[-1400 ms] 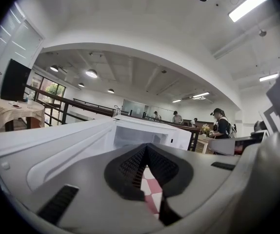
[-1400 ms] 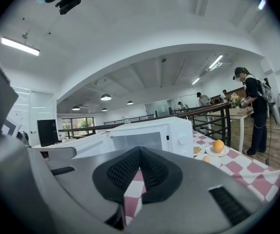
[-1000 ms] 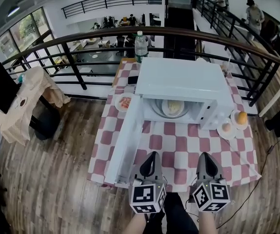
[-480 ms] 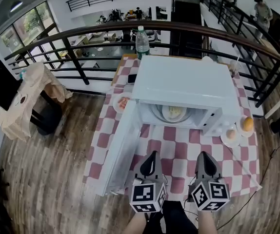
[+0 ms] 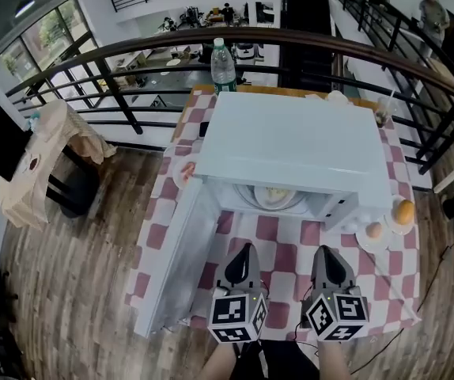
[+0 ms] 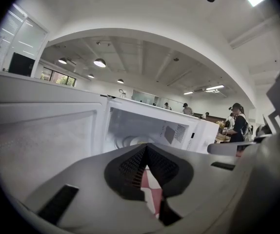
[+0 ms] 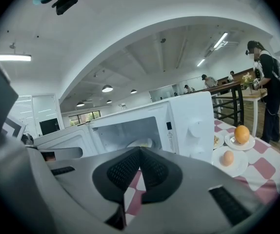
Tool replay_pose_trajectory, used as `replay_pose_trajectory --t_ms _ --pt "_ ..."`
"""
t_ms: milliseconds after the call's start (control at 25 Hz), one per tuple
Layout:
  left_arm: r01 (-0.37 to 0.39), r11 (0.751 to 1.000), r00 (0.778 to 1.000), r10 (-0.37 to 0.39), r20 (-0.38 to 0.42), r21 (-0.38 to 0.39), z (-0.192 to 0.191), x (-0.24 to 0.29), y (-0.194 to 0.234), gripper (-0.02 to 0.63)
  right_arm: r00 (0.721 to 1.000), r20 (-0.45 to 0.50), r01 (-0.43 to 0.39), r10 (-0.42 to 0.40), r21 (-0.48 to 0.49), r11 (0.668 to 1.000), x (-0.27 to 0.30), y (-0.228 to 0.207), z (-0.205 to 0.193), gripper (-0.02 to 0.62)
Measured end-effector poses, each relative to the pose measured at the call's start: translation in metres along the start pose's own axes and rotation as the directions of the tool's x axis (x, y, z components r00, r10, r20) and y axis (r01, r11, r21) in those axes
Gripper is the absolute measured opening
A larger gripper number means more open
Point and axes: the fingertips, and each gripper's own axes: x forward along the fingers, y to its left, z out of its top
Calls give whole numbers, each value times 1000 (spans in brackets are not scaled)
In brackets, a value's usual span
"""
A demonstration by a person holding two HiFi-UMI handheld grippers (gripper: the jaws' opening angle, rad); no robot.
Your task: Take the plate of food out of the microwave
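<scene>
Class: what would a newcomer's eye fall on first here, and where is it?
The white microwave stands on the checked tablecloth, its door swung open leftward, the plate of food inside. In front of it the left gripper and right gripper, both shut and empty, point toward it.

Left tool, right tool (abreast), jaws together

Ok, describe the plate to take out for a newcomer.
Find the white microwave on the checked tablecloth, door swung open. The plate of food sits inside it; the plates holding an egg and an orange stand outside, beside it.
</scene>
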Motion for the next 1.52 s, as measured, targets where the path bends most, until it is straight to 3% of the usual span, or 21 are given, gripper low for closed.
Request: replay_pose_trajectory --t_ms 840,1280,1520 --pt "-110 992 992 106 -66 -60 -19 59 12 6 985 -103 -121 136 136 983 72 -6 -19 -9" --pt "-119 989 989 111 -99 -85 -33 74 23 6 983 -124 -105 132 206 973 99 -10 -29 -9" --pt "-98 990 988 86 -125 -98 -40 90 28 6 976 -169 -84 137 291 953 113 -8 -43 -8"
